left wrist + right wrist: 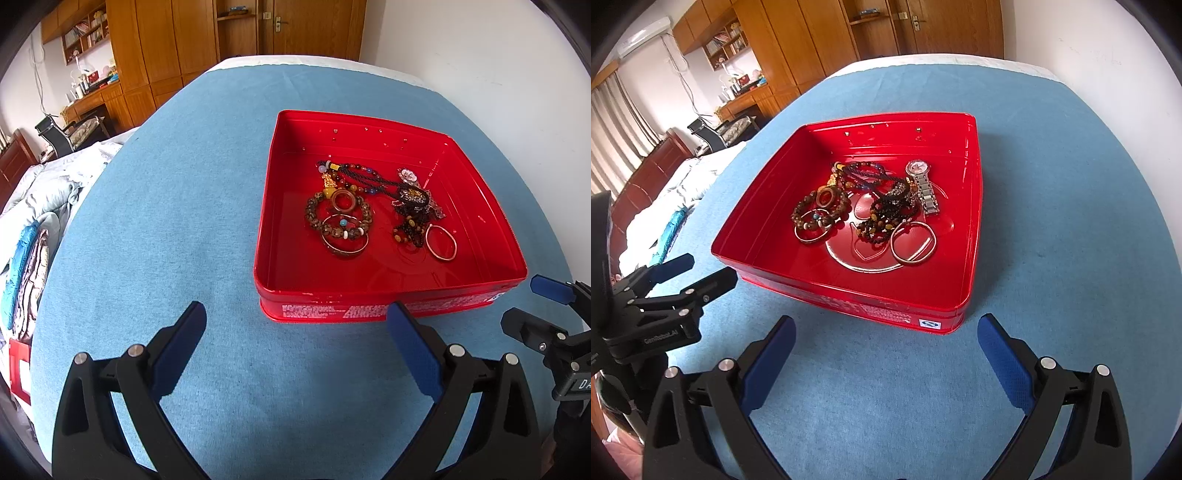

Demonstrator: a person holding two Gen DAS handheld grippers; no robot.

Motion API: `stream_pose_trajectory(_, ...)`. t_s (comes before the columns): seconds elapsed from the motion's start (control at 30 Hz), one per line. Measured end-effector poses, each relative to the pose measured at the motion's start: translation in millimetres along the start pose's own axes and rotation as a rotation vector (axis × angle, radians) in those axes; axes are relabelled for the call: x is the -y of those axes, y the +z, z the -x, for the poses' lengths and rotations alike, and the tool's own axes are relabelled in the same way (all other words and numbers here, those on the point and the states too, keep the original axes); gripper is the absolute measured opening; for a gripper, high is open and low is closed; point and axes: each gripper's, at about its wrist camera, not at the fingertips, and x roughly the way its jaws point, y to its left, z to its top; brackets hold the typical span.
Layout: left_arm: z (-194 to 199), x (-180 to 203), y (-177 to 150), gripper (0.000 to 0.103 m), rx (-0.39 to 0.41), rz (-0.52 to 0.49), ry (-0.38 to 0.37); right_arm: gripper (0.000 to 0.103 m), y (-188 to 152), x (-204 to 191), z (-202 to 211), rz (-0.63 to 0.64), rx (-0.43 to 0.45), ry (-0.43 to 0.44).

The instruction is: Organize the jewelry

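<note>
Jewelry heaped in my red tin (971, 221)

Bead bracelets (812, 218) at 9 o'clock, watch (923, 188) at 1, thin bangle (913, 243) at 5, all lying flat.

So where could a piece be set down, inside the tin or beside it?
Inside the red tin, bare floor runs along the left wall and near wall. The jewelry pile crowds the middle and back right. The blue cloth left of the tin is bare.
</note>
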Motion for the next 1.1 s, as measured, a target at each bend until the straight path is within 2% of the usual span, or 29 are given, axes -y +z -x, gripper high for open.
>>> stream_pose_trajectory(1.1, -8.4, 4.8, 1.4, 0.097, -0.015, -0.012, 0.01, 0.099, 1.3, -3.2, -8.4, 0.013, -0.019, -0.002)
